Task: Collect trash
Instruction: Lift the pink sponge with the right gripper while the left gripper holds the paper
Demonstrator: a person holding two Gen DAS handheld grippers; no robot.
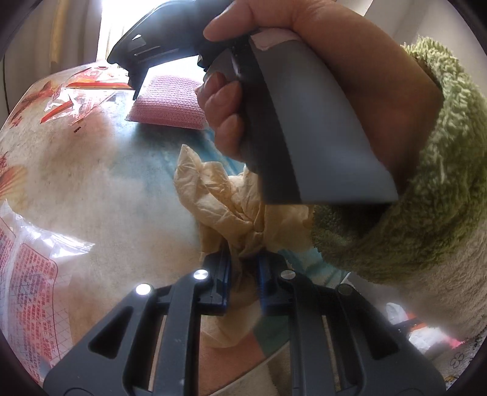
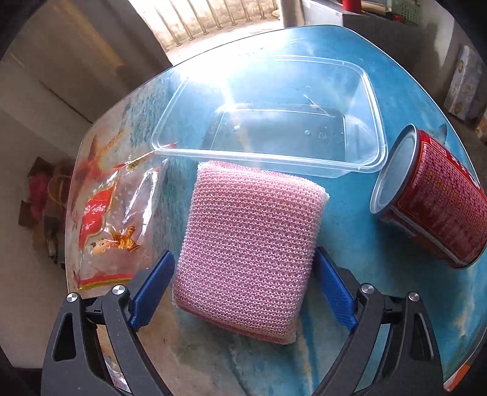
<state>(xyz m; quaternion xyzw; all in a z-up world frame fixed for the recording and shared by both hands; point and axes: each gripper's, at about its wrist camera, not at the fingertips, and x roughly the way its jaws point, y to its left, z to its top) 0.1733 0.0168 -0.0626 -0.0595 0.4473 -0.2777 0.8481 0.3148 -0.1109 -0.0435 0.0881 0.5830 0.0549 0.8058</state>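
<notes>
Right wrist view shows the right gripper [image 2: 243,286] spread around the pink scrubber [image 2: 249,243], needing closure, while the left gripper [image 1: 243,274] clamps a crumpled tissue [image 1: 225,201].

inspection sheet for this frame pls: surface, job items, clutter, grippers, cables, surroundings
Surface: glass-topped table with a blue and beige print.
Job's things: crumpled yellowish plastic bag; red-printed clear wrapper; red can lying on its side; clear plastic container, upright, nothing seen inside.
Clutter: pink sponge; another printed wrapper.
Grippers: left gripper shut on the bag; right gripper open, fingers either side of the sponge, contact unclear.
Cables: nothing seen.
Surroundings: railing; boxes by the wall.
</notes>
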